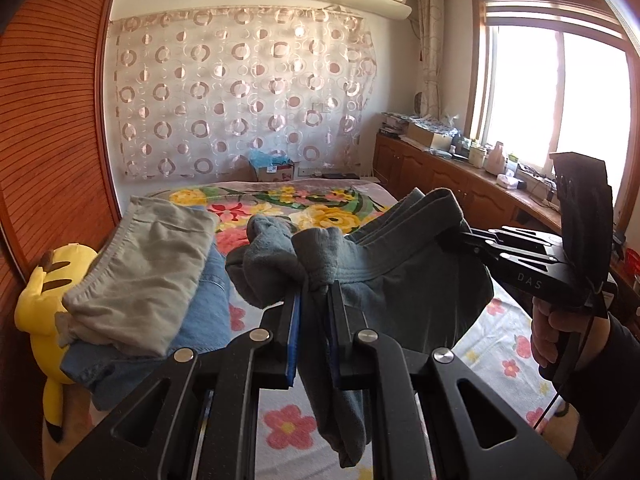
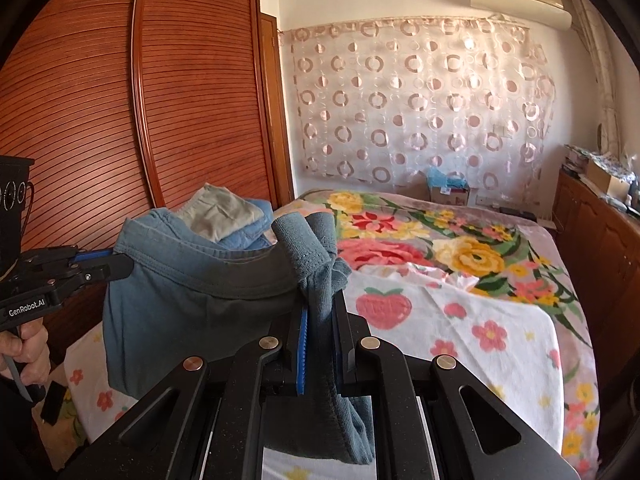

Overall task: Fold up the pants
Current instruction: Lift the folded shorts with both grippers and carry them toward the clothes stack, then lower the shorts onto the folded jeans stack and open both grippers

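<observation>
Left wrist view: your left gripper (image 1: 314,292) pinches a bunched edge of the grey-blue pants (image 1: 400,280), held up above the bed (image 1: 500,320). Your right gripper (image 1: 452,236) clamps the far end. Folded clothes (image 1: 140,280) lie at the bed's left edge.

Right wrist view: your right gripper (image 2: 320,312) is pinched on the pants (image 2: 180,308); the left gripper (image 2: 120,266) grips the other end.
</observation>
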A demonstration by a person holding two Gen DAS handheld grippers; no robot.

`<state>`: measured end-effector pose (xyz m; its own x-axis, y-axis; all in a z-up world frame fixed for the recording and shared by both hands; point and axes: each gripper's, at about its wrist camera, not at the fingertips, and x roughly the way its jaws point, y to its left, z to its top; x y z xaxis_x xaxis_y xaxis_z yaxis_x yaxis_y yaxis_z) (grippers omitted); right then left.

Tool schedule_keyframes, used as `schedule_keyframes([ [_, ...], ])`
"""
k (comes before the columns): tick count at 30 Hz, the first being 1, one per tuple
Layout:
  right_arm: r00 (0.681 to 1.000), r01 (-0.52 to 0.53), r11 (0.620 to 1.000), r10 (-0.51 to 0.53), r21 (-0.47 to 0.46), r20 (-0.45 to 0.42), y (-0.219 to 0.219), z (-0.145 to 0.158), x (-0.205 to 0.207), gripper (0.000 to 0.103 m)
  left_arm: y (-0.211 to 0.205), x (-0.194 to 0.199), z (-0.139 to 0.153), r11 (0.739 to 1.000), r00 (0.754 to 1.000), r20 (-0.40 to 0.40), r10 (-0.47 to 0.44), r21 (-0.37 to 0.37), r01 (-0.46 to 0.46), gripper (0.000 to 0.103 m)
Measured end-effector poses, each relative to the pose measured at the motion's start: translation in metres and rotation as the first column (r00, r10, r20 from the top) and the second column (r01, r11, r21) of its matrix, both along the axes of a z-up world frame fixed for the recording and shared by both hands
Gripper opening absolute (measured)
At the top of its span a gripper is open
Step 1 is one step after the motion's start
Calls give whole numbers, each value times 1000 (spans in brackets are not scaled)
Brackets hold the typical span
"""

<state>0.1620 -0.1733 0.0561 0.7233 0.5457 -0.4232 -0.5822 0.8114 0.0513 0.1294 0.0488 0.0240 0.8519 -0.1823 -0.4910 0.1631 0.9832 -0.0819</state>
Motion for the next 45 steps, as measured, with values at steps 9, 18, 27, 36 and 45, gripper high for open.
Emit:
schedule_keyframes([
  [9,993,-96,995,97,-8,65,44,18,66,10,39,23,23,996,995,50,87,9,-87,13],
  [18,966,-215,975,220,-50,135,93,19,128,10,89,31,27,975,972,75,221,-3,-221,13],
  [27,944,-298,952,305,-74,122,136,7,183,10,127,37,7,943,942,52,333,-25,-332,13],
  [36,921,-374,922,382,-98,76,172,-7,220,10,151,36,-21,904,905,-13,425,-48,-425,13],
  [45,926,-373,919,376,-126,2,170,-26,253,29,155,35,-49,867,866,-87,493,-41,-497,20],
])
